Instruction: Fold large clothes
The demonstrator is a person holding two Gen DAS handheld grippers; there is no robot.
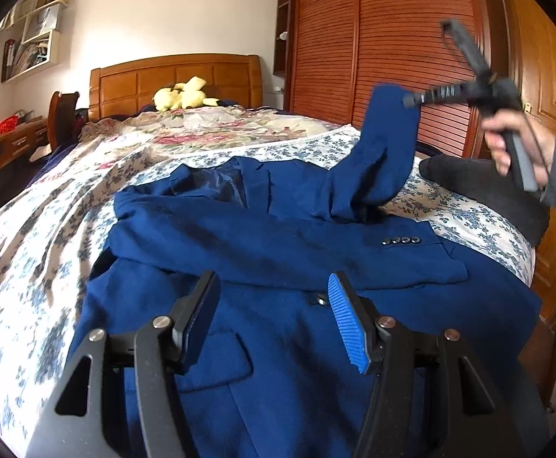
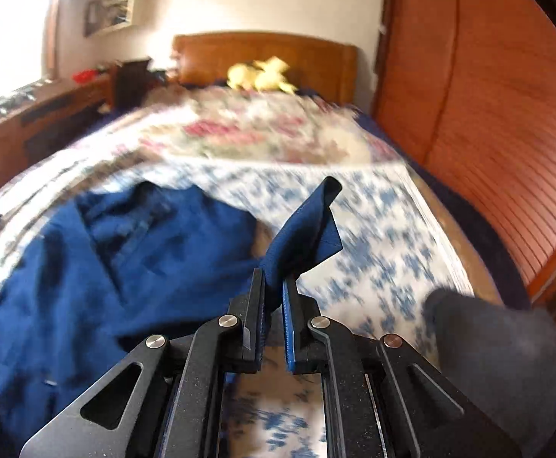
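Right wrist view: the right gripper (image 2: 274, 286) has its jaws clamped on the cuff end of the blue jacket sleeve (image 2: 308, 225), whose fabric stands up between the two pads. Seen from the left wrist, that sleeve (image 1: 384, 145) is lifted clear of the bed while a hand (image 1: 514, 141) grips the black handle of the right gripper (image 1: 411, 100) at the sleeve's raised end. The left gripper (image 1: 274, 297) hangs low over the jacket with its jaws apart and nothing between them. The blue jacket (image 1: 285, 252) lies spread across the near end of the bed, its other sleeve folded over the front with four dark cuff buttons (image 1: 400, 241) showing. Under it is a blue-flowered bedspread (image 1: 41, 267). A dark cushion (image 1: 480, 187) sits at the bed's right edge, and a yellow plush toy (image 1: 182, 93) lies by the wooden headboard (image 1: 132, 80).
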